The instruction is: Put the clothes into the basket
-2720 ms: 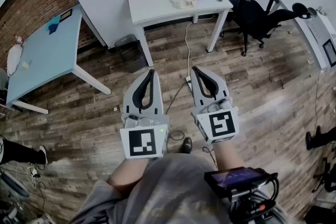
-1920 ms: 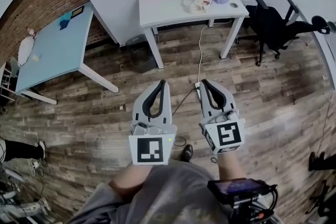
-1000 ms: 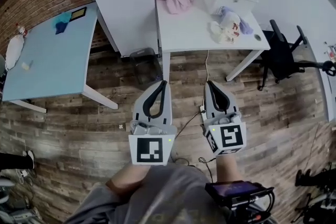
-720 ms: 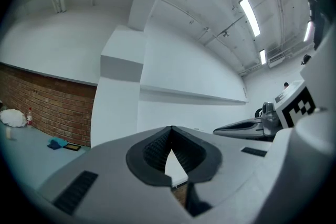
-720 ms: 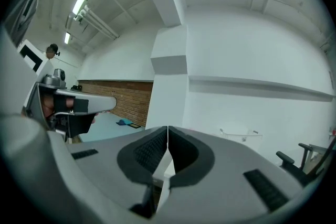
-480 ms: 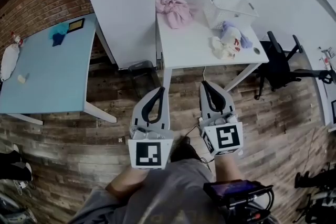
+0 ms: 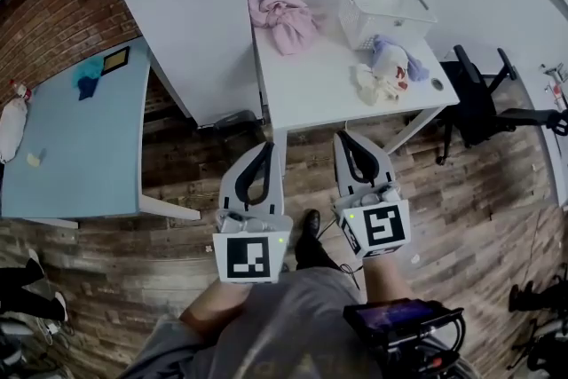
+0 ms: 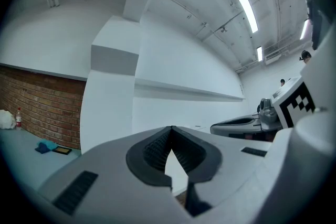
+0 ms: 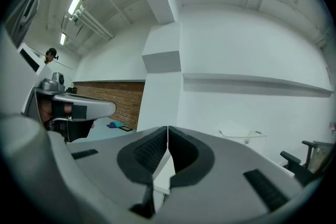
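In the head view a white table [image 7: 311, 80] stands ahead of me. On it lie a crumpled pink garment [image 7: 280, 16] at the back left and a small heap of lilac and cream clothes [image 7: 386, 68] at the right. A white mesh basket [image 7: 382, 11] stands at the back right, also visible in the right gripper view as the basket [image 9: 245, 137]. My left gripper [image 7: 265, 149] and right gripper [image 7: 344, 140] are both shut and hold nothing. They hover side by side over the floor just short of the table's near edge.
A light blue table [image 7: 75, 138] stands at the left with small items on it. A dark bin [image 7: 235, 123] sits by the white table's left leg. A black office chair [image 7: 484, 98] is at the right. A cable [image 7: 330, 222] runs over the wooden floor.
I have walked closer to the white table. It and the clothes now lie nearer and more central, and both shut grippers reach almost to its near edge.
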A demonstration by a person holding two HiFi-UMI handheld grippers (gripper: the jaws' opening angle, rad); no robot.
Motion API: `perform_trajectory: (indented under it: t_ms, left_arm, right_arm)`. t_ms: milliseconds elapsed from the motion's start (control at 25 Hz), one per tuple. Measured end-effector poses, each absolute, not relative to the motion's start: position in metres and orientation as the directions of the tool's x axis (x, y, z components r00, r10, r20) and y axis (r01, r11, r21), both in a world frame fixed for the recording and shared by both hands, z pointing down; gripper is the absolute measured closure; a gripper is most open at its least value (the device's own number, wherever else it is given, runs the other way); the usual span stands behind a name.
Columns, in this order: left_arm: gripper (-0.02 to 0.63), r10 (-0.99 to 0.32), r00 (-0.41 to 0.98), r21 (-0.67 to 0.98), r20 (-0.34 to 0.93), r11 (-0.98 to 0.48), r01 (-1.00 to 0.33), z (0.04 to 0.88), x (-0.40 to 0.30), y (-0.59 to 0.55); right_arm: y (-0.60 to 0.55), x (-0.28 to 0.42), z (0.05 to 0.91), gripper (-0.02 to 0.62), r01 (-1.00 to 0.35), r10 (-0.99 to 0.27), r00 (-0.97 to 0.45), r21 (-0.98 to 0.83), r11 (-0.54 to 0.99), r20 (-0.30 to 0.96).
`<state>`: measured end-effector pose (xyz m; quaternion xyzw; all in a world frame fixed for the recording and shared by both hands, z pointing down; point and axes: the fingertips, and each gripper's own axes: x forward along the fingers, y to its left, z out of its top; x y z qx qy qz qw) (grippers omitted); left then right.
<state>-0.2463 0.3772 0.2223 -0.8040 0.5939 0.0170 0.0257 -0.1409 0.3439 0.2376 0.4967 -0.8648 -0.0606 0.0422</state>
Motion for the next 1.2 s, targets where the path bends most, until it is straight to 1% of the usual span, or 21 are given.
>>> perform_trajectory:
  t_ms: [400, 720, 880, 1200]
  left_arm:
    - [0.597, -0.953, 0.302, -0.057, -0.023, -0.300, -0.952, 0.228, -0.213, 0.271]
    - [0.597, -0.949, 0.316, -0.053, -0.004, -0.315, -0.947, 0.232, -0.171, 0.188]
    - [0.598, -0.955, 0.296, -0.051, -0.003, -0.296, -0.954, 0.232, -0.156, 0.157]
    - [0.597, -0.964, 0.263, -0.094, 0.026, -0.265, -0.960, 0.236, -0.144, 0.135]
  right_arm:
    - [0.246, -0.117, 0.253, 0.586, -0.842, -0.848, -0.528, 0.107, 0.529, 0.036]
    - [0.169, -0.071, 0.252, 0.586, -0.852, -0.858, -0.512, 0.109, 0.513, 0.038]
    - [0.144, -0.050, 0.261, 0.586, -0.848, -0.854, -0.511, 0.101, 0.520, 0.099]
    - [0.115, -0.031, 0.258, 0.586, -0.841, -0.844, -0.535, 0.073, 0.536, 0.035]
